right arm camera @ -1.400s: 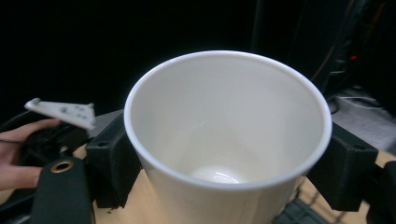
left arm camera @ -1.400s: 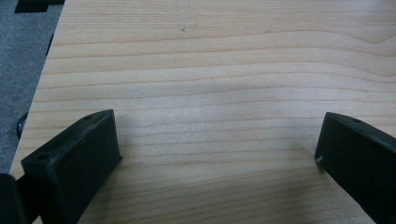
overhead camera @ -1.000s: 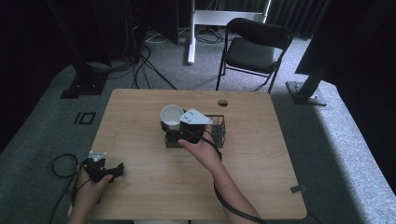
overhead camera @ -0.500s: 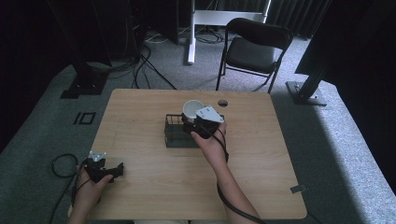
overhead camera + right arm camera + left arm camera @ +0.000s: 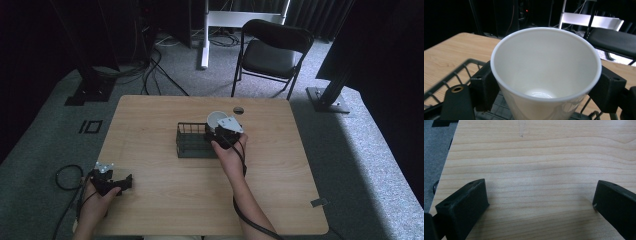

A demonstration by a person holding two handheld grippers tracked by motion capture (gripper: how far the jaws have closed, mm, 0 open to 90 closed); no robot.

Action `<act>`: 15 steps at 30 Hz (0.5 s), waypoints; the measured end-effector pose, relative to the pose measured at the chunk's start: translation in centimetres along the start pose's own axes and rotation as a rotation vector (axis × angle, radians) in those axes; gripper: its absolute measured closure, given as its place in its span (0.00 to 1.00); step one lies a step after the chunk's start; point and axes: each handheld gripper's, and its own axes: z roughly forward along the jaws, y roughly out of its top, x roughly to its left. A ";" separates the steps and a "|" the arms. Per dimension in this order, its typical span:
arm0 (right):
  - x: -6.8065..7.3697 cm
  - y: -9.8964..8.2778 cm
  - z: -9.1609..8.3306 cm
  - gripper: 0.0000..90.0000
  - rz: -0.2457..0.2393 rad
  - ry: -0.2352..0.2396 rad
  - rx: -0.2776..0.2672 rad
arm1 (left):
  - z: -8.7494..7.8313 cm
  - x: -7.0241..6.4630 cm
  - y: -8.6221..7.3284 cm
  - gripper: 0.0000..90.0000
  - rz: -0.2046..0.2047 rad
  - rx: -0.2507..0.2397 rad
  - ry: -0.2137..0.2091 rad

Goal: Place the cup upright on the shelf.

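Since the earlier frame the right gripper (image 5: 220, 126) has carried the white paper cup (image 5: 216, 119) rightward to the right end of the black wire basket (image 5: 192, 141), mid-tabletop. Its fingers (image 5: 484, 87) clamp the cup's sides. The left gripper (image 5: 107, 181) rests at the near left corner of the light wooden tabletop (image 5: 150, 115), fingers (image 5: 465, 203) spread wide, empty.

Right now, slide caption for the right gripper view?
Right tool grips empty white paper cup above black wire basket.

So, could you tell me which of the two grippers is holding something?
The right gripper: its jaws clamp the white cup over the wire basket. The left gripper is open above bare table.
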 end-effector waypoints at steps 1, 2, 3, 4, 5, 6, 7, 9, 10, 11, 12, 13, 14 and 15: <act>0.0 0.0 0.0 0.22 0.000 0.000 0.000 | 0.0 0.0 0.0 0.00 0.000 0.000 0.000; -0.2 -0.5 0.4 0.22 0.006 -0.011 0.013 | 0.0 0.0 0.0 0.00 0.000 0.000 0.000; -0.2 -0.6 0.5 0.22 0.011 -0.011 0.019 | 0.0 0.0 0.0 0.00 0.000 0.000 0.000; -0.3 -0.9 0.6 0.22 0.014 -0.014 0.024 | 0.0 0.0 0.0 0.00 0.000 0.000 0.000; -0.3 -0.9 0.6 0.22 0.014 -0.014 0.024 | 0.0 0.0 0.0 0.00 0.000 0.000 0.000; -0.3 -1.1 0.8 0.22 0.006 -0.015 0.031 | 0.0 0.0 0.0 0.00 0.000 0.000 0.000; -0.3 -1.2 0.9 0.22 0.004 -0.012 0.033 | 0.0 0.0 0.0 0.00 0.001 0.000 0.000; -0.3 -1.5 1.1 0.22 0.010 -0.012 0.041 | 0.0 0.0 0.0 0.00 0.000 0.000 0.000; -0.3 -1.6 1.1 0.22 0.010 -0.018 0.044 | 0.0 0.0 0.0 0.00 0.000 0.000 0.000; -0.3 -1.8 1.2 0.22 0.012 -0.028 0.044 | 0.0 0.0 0.0 0.00 0.000 0.000 0.000; -0.3 -2.0 1.4 0.22 0.025 -0.021 0.052 | 0.0 0.0 0.0 0.00 0.000 0.000 0.000; -0.3 -2.1 1.5 0.22 0.023 -0.022 0.055 | 0.0 0.0 0.0 0.00 0.000 0.000 0.000; -0.3 -2.1 1.5 0.22 0.024 -0.022 0.052 | 0.0 0.0 0.0 0.00 0.000 0.000 0.000; -0.3 -2.1 1.5 0.22 0.024 -0.022 0.052 | 0.0 0.0 0.0 0.00 0.000 0.000 0.000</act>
